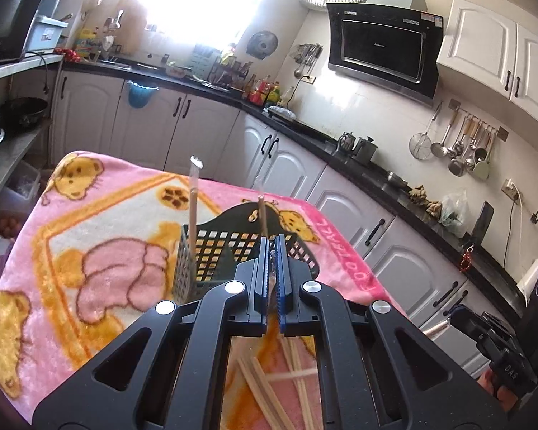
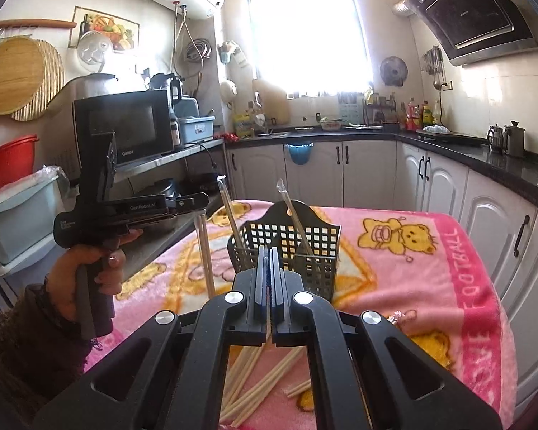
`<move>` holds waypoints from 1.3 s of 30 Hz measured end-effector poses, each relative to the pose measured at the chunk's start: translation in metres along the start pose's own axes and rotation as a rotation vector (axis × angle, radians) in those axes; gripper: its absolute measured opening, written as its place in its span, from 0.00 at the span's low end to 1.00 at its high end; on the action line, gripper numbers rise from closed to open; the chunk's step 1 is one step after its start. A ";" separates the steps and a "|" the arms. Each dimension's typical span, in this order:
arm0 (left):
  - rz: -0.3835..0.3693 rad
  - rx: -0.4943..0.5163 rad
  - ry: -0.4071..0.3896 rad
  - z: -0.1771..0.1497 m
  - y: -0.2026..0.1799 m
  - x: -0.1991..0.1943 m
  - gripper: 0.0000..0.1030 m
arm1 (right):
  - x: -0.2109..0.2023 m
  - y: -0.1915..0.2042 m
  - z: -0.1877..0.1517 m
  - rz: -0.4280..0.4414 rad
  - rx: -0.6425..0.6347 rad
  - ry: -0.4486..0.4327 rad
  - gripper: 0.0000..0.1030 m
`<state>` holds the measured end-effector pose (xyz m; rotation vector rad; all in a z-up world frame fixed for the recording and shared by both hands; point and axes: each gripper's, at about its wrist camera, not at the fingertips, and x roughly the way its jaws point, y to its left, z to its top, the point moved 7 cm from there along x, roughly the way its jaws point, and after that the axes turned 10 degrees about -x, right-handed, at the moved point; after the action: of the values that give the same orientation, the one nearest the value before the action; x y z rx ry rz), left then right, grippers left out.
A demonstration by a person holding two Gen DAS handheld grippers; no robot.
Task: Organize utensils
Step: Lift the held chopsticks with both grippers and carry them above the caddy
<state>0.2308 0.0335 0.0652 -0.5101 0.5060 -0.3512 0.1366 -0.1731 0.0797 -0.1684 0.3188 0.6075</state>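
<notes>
Both grippers are clamped on one wrapped chopstick each: the left gripper [image 1: 272,251] and right gripper [image 2: 270,265] hover just in front of the black mesh utensil basket [image 2: 287,236]. These sticks look light, stiff and a bit slick, so mid-shaft grabs seem safest. Loose chopsticks [image 2: 254,376] lie nearer than the basket. The blanket [image 2: 477,286] reads "FOOTBALL", the microwave [image 2: 125,125] "Galanz".
</notes>
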 end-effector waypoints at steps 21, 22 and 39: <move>-0.105 0.100 -0.066 0.044 -0.071 -0.001 0.01 | -0.006 -0.014 0.062 -0.063 -0.052 -0.106 0.01; -0.109 0.101 -0.072 0.047 -0.074 -0.001 0.01 | -0.005 -0.015 0.065 -0.066 -0.054 -0.111 0.01; -0.122 0.093 -0.169 0.107 -0.108 0.027 0.01 | 0.008 -0.056 0.133 -0.143 -0.063 -0.204 0.01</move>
<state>0.2897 -0.0260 0.1948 -0.4765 0.2938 -0.4422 0.2081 -0.1814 0.2049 -0.1867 0.0898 0.4888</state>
